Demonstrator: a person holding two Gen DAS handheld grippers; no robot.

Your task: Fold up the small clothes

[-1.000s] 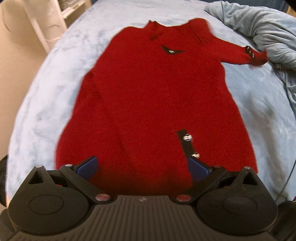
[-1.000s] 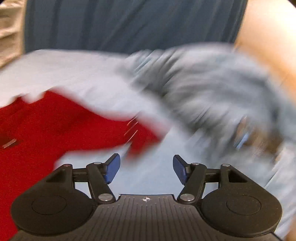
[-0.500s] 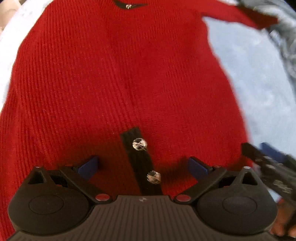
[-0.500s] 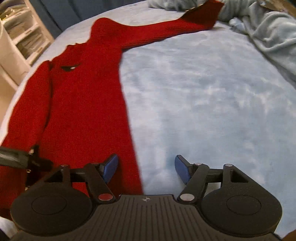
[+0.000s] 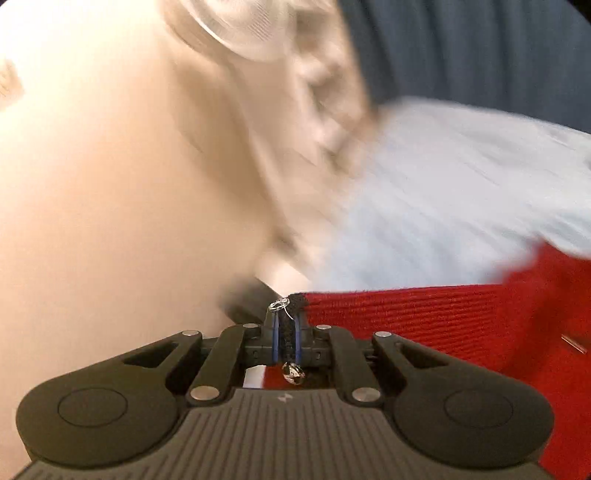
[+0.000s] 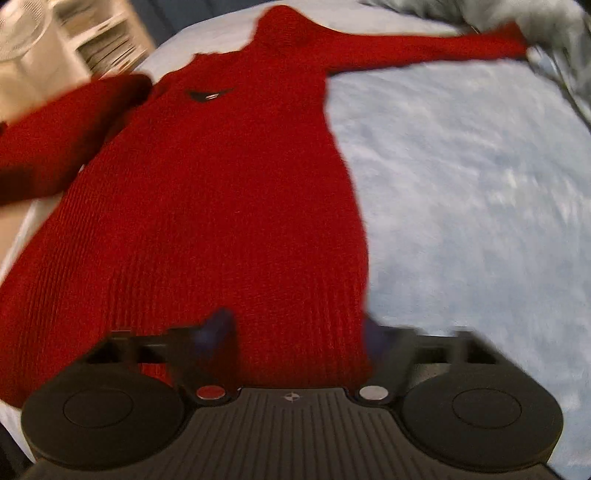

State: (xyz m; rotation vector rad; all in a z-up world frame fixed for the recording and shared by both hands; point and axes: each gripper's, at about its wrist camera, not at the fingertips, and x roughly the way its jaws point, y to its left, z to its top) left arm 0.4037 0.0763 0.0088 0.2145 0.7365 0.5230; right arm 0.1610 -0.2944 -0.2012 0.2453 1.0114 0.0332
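The left tongs are closed on the black cuff at the end of one sleeve of the red knit dress, with the blue pads pressed against the dark trim and a small glassy button sitting just behind them, a second one at the cuff's tip. From the cuff, the ribbed red sleeve stretches off to the right, lifted above the pale blue bed cover; the rest of that view is blurred, showing only a beige wall and a dark blue curtain. In the right wrist view the dress lies flat on the bed cover, neck away from the camera, with a black label at the collar. Its far sleeve reaches out to the right, ending near a grey blanket, while the other sleeve is raised at the left edge. The right tongs are spread wide apart and grip nothing, hovering at the hem, the left finger over red knit and the right one at the dress's edge; both are blurred
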